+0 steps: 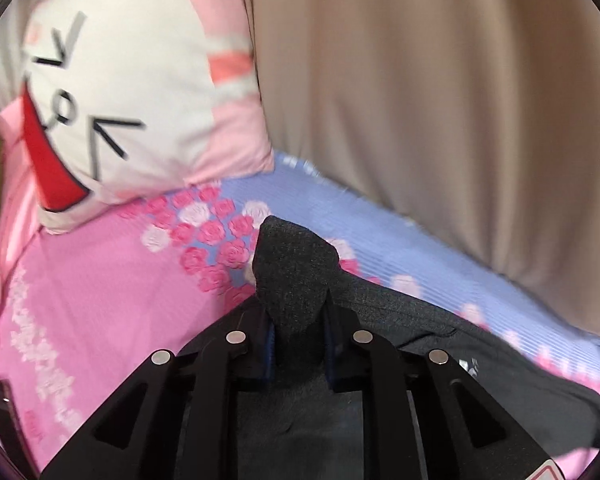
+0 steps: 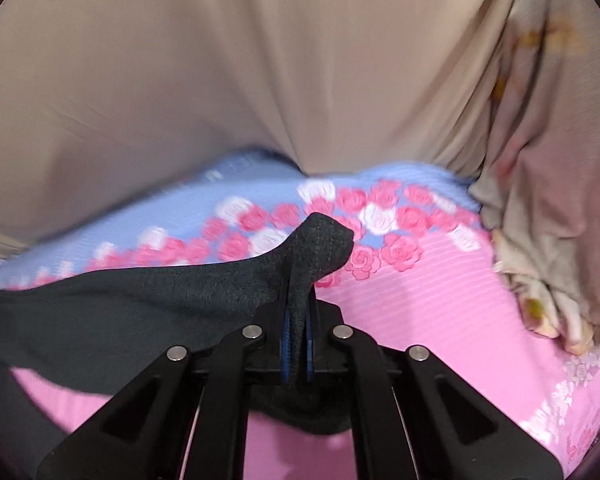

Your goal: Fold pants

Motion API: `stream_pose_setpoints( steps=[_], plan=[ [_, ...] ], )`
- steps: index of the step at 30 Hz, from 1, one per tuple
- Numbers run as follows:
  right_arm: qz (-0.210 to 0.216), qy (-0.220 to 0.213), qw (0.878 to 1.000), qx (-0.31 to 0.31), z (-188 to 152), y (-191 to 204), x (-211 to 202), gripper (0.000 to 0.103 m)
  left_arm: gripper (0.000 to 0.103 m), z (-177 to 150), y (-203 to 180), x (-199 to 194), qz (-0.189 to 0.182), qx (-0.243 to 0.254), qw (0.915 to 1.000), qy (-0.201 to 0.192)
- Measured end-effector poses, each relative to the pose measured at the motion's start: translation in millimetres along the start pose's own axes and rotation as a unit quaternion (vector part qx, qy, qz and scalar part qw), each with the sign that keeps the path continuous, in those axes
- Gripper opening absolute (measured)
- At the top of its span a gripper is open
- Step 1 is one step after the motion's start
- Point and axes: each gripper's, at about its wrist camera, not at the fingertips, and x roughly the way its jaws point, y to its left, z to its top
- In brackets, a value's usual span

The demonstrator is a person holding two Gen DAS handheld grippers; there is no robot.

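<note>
- Left gripper (image 1: 299, 344): jaws narrow, clamped on a bunched tip of the pants (image 1: 480, 360); the tip pokes up past the pads toward 12 o'clock in the L wrist view.
- Right gripper (image 2: 297, 340): jaws nearly together, pinching another corner of the same dark garment, fabric squeezed flat btw the blue pads (image 2: 286, 344).
- Pants: dark grey knit-looking cloth. In the R wrist view they stretch from the jaws out to 9 o'clock and sag below the gripper; in the L view they trail off to 4 o'clock, resting on the bed.
- Handling, as a guess: soft, limp, light, not slippery; no stiffness, so an unsupported span droops. Best held at corners or a hem/waistband edge w/ both grippers apart to keep the span taut; a mid-panel pinch would only bunch it. Which end of the pants is held, can't tell.
- Bedsheet (image 2: 440, 320): pink w/ rose print and a lilac band, under the pants.
- Pillow (image 1: 120, 92): cartoon face, at 10 o'clock in the L view, apart from the pants.
- Crumpled floral cloth (image 2: 540, 280): at 3 o'clock in the R view, near but not touching.
- Curtain (image 2: 260, 60): beige, furthest back, across 12 o'clock in both views.
</note>
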Motion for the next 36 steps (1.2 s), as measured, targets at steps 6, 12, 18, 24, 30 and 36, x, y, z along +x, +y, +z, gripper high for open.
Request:
stream_pose_setpoints(
  steps=[6, 12, 18, 24, 30, 36],
  plan=[
    [0.034, -0.046, 0.998, -0.023, -47, -6, -81, 0.004, 0.015, -49, 32, -95, -0.015, 0.030, 0.9992, -0.022],
    [0.012, 0.004, 1.000, -0.014, -112, -29, -87, 0.010, 0.036, -129, 73, -93, 0.007, 0.057, 0.9979, 0.032],
    [-0.008, -0.029, 0.999, 0.026, -143, -39, -130, 0.061, 0.075, -166, 110, -124, -0.098, -0.070, 0.9926, 0.019],
    [0.033, -0.037, 0.997, 0.060, -165, -36, -168, 0.062, 0.077, -169, 121, -94, -0.221, -0.217, 0.9463, 0.092],
    [0.059, -0.014, 0.996, 0.065, -179, -19, -165, 0.067, 0.070, -141, 114, -49, -0.237, -0.286, 0.9171, 0.146],
    [0.151, 0.022, 0.981, 0.119, -180, -12, -155, 0.067, 0.000, -129, 124, -67, -0.223, -0.269, 0.9275, 0.131]
  ],
)
